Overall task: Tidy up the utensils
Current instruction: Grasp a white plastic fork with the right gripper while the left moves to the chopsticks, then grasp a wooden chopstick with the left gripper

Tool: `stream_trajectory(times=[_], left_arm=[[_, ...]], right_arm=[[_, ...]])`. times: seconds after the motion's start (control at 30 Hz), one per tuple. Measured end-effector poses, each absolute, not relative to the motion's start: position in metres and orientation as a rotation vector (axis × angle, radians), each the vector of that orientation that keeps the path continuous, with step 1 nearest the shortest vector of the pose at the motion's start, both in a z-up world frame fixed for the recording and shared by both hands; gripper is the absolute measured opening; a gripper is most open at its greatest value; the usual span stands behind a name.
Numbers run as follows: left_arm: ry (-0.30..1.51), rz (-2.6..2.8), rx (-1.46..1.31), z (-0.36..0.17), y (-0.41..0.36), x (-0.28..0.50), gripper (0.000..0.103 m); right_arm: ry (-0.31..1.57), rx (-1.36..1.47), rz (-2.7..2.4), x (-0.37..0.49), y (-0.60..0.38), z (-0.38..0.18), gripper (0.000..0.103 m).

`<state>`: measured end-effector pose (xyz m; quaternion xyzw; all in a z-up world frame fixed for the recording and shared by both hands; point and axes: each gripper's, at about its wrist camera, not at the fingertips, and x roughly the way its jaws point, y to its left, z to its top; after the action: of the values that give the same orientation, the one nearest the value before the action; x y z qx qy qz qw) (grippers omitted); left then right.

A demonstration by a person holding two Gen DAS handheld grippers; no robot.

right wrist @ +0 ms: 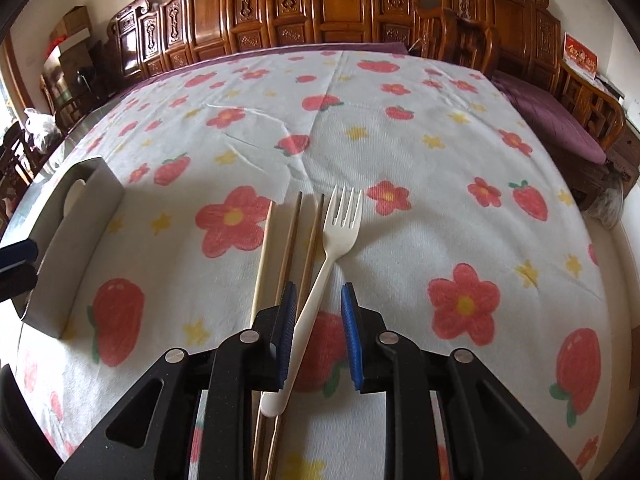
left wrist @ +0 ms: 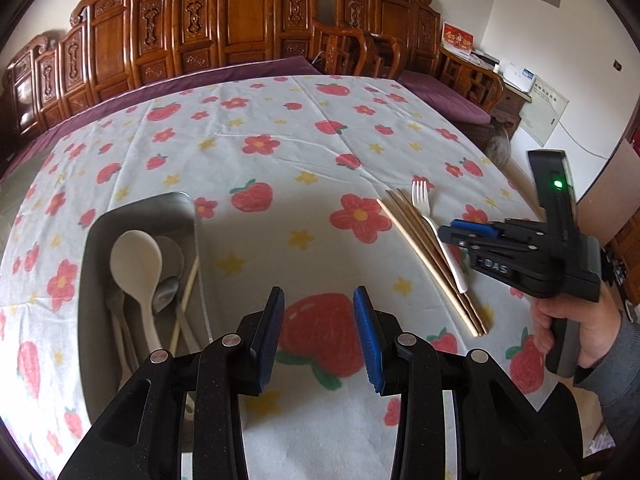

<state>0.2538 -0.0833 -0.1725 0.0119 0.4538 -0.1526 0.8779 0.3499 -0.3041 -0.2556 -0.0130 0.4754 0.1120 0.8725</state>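
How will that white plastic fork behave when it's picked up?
The white fork looks thin and plastic, so probably light and slightly bendy. Its smooth handle might slip between the pads. It rests against the chopsticks, so lifting could nudge them.

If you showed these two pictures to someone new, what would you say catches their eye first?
Probably the white tablecloth printed with red flowers and strawberries, backed by carved wooden screens. Next, the white plastic fork lying beside the wooden chopsticks, its handle between the right gripper fingers. At the left sits the grey metal tray holding a white plastic spoon.
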Motion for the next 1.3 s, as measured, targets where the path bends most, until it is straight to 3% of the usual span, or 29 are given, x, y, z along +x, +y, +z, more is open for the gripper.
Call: stream_trajectory(times=[0.5,0.57,0.8,1.3], left_arm=[[0.978,-0.340,0.054,-0.183,-0.108,0.251,0.034],[0.978,-0.342,0.061,-0.182,-0.112,0.249,0.034],[0.988,-0.349,0.057,-0.183,-0.125,0.248,0.034],[0.982,-0.380,0.092,-0.193,-0.187,0.264,0.034]], right_arm=[[1.038,-0.052,0.178,0.364,-0.311,-0.264,0.021],[1.045,-0.055,0.164,0.364,-0.313,-0.264,0.009],[1.041,-0.003,0.193,0.361,-0.320,-0.252,0.008],[0.972,-0.044,0.194,0.272,-0.355,-0.230,0.008]])
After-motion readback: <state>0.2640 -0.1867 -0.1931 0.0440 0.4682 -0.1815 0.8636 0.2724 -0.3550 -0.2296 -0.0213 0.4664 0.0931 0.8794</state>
